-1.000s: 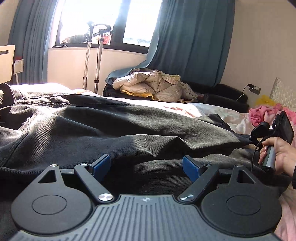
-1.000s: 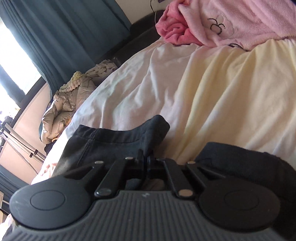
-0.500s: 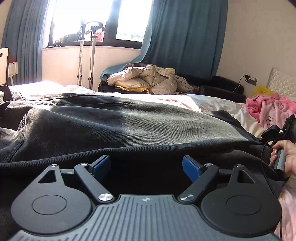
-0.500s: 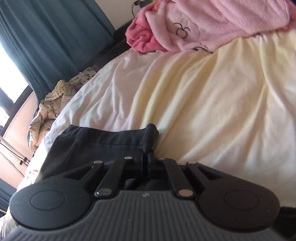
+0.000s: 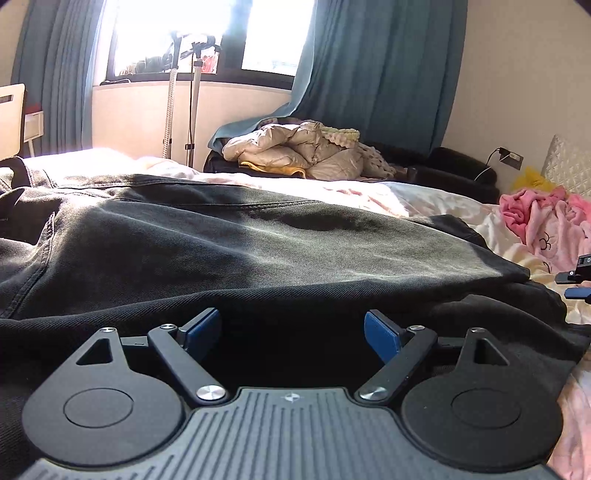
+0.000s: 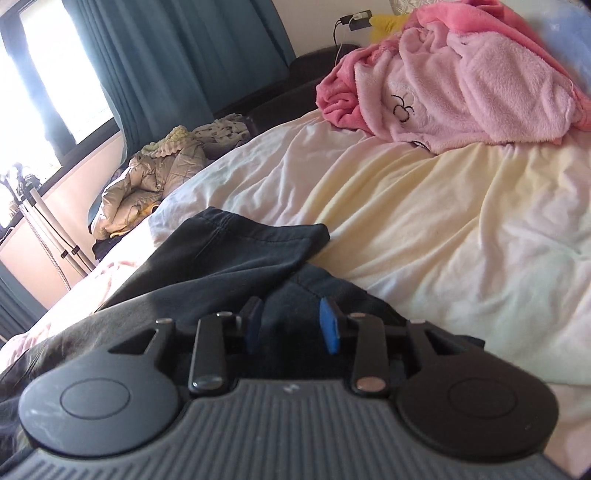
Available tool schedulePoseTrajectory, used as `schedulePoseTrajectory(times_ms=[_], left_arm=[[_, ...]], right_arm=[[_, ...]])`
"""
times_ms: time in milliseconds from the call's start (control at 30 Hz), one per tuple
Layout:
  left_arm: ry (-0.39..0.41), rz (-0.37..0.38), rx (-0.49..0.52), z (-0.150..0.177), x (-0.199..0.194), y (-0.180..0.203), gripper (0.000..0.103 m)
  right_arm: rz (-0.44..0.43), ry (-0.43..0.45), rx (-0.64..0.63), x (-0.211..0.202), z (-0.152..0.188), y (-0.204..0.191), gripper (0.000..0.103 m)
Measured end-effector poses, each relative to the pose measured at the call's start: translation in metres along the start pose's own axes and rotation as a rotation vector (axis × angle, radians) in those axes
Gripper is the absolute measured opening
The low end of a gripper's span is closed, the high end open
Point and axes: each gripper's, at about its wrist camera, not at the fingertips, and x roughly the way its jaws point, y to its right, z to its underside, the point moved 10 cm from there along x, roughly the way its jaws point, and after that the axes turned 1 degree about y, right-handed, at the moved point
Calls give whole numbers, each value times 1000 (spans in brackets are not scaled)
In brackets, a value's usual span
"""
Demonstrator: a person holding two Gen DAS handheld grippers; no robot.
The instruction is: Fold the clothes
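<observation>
Sunlight pours through a far window (image 5: 173,33) hung with teal curtains (image 5: 380,70), and it falls across a bed (image 6: 424,229) covered in a pale cream and white sheet. Black jeans (image 5: 229,243) lie spread over the near part of that bed, filling most of the left wrist view, with a stitched seam running across the far edge of the cloth and a pocket seam at the left. The left gripper (image 5: 291,334) sits low at the near edge of the jeans with its jaws wide apart; its blue pads (image 5: 382,336) have dark denim between them, and whether they touch it cannot be told. In the right wrist view the right gripper (image 6: 291,325) has its jaws parted to a narrower gap, with a fold of the jeans (image 6: 236,254) lying just ahead of the pads, not clamped. One hemmed end of the jeans lies on the cream sheet just beyond that gripper. A pink fleece garment (image 6: 454,74) is heaped at the far right of the bed, well apart from the jeans. Beyond the bed, a beige puffer jacket (image 5: 295,151) is piled on a dark sofa (image 5: 454,170) under the curtains. Two thin metal stands (image 5: 181,96) rise in front of the window.
</observation>
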Motion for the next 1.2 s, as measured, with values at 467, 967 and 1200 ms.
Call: schedulePoseTrajectory(times_ms=[467,967,1200], left_arm=[[79,-71,120,-16,-93,-13,87],[109,-162,74,-31,-176,-64,88],[56,-186,-33,-26,-178,-95,88]], right_arm=[[-119,16,-183,-123,52,-52,37],[-210,62,-327,-159,72,-73,37],[-219,52,-294,-159,74,-69,39]])
